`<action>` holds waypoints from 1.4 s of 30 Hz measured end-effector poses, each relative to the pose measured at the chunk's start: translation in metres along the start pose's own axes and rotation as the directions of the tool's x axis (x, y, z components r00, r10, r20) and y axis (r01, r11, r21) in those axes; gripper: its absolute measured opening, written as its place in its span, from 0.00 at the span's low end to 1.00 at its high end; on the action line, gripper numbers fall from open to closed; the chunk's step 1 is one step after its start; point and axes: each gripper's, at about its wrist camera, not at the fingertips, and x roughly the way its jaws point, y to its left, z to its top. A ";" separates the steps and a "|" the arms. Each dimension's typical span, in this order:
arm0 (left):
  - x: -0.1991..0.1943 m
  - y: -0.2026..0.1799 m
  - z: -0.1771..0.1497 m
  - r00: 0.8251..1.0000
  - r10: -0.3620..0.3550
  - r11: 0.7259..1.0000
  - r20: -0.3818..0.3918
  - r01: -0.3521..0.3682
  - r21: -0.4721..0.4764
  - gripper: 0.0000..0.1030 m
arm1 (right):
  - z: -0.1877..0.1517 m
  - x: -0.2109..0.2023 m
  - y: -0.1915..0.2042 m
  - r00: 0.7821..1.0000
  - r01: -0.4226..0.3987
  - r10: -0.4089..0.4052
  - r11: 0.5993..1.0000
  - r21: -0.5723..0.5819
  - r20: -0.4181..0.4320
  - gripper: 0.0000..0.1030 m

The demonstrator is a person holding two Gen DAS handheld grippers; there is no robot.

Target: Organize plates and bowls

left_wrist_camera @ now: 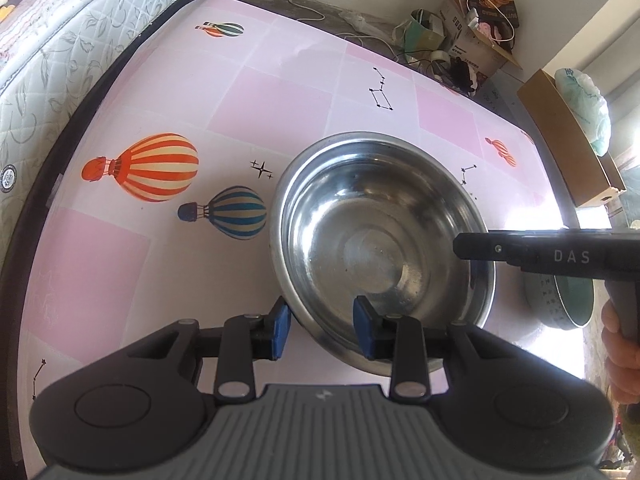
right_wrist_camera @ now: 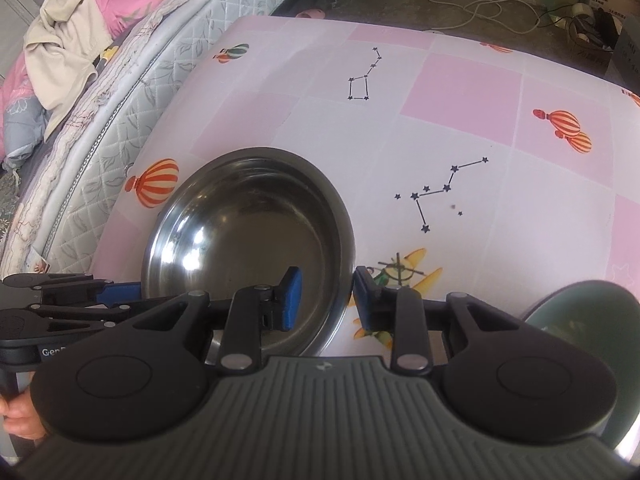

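Observation:
A wide steel bowl (left_wrist_camera: 380, 232) sits over the pink balloon-print tablecloth (left_wrist_camera: 256, 92). My left gripper (left_wrist_camera: 321, 330) straddles its near rim, one blue pad outside and one inside, closed on the wall. In the right wrist view my right gripper (right_wrist_camera: 327, 300) clamps the right-hand rim of the same steel bowl (right_wrist_camera: 248, 232) the same way. The left gripper's fingers (right_wrist_camera: 120, 294) show at that bowl's left edge. The right gripper's black body (left_wrist_camera: 540, 254) crosses the bowl's right side, with a hand (left_wrist_camera: 622, 344) below it. A smaller green bowl (left_wrist_camera: 570, 304) stands to the right, also seen as the green bowl (right_wrist_camera: 580, 320).
A quilted mattress (left_wrist_camera: 52, 60) runs along the table's left edge, with bedding and clothes (right_wrist_camera: 68, 36) on it. Cardboard boxes (left_wrist_camera: 472, 36) and cables (right_wrist_camera: 480, 8) lie on the floor beyond the far edge. Another cardboard box (left_wrist_camera: 568, 148) stands off the right edge.

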 end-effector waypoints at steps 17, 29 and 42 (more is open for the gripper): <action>-0.008 -0.003 -0.010 1.000 0.000 1.000 0.006 0.000 0.002 0.36 | -0.014 -0.007 0.005 1.000 -0.005 0.005 1.000 0.008 -0.002 0.27; -0.054 -0.016 -0.026 0.987 0.061 0.996 0.148 -0.070 0.058 0.68 | -0.030 -0.052 0.000 0.996 0.019 -0.019 1.000 0.009 0.085 0.28; -0.099 -0.058 -0.039 0.955 0.009 0.979 0.298 -0.069 0.192 0.88 | -0.060 -0.122 -0.020 0.981 0.015 -0.027 0.998 0.062 0.190 0.29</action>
